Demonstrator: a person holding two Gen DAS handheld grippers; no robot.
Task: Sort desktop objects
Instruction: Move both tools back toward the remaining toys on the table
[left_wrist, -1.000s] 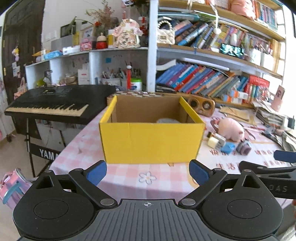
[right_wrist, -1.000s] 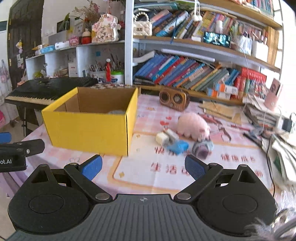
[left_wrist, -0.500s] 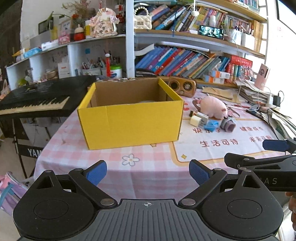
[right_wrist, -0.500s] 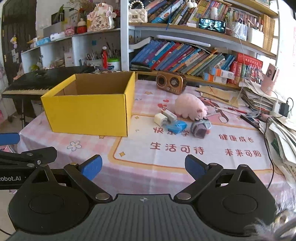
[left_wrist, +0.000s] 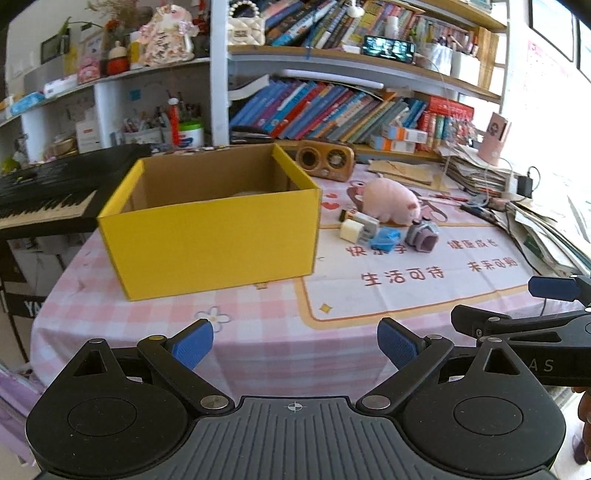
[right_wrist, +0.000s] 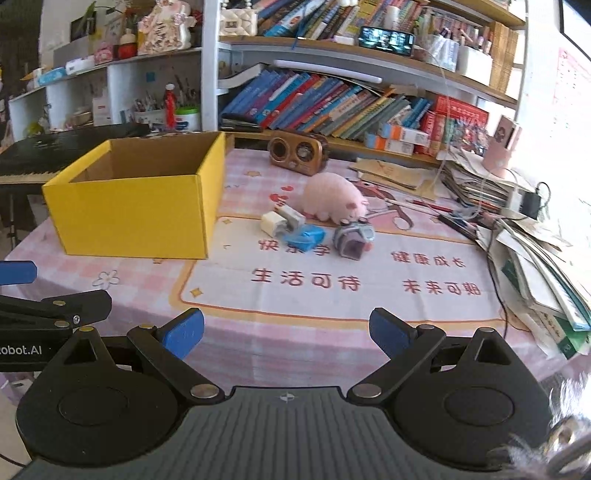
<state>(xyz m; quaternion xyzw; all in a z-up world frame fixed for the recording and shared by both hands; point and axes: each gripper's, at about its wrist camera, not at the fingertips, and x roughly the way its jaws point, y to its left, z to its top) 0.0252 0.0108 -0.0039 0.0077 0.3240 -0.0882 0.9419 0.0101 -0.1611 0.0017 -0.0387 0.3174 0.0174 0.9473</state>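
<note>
A yellow cardboard box (left_wrist: 210, 236) (right_wrist: 136, 218) stands open on the pink checked tablecloth, with something pale low inside it. To its right lie a pink plush pig (left_wrist: 391, 201) (right_wrist: 332, 201), a white charger block (left_wrist: 352, 230) (right_wrist: 273, 223), a blue object (left_wrist: 386, 238) (right_wrist: 306, 238) and a small grey toy camera (left_wrist: 423, 236) (right_wrist: 352, 238). My left gripper (left_wrist: 295, 343) is open, hovering over the table's near edge. My right gripper (right_wrist: 286, 332) is open too, near the front edge, well short of the small objects.
A brown retro speaker (right_wrist: 297, 155) sits behind the pig. Stacks of papers and books (right_wrist: 535, 258) with cables crowd the right side. A black keyboard (left_wrist: 48, 184) stands left of the table. Bookshelves (right_wrist: 332, 103) fill the back wall.
Both grippers have risen and drawn back from the table, so the box and the small objects sit farther off and lower. Both stayed open and empty.
</note>
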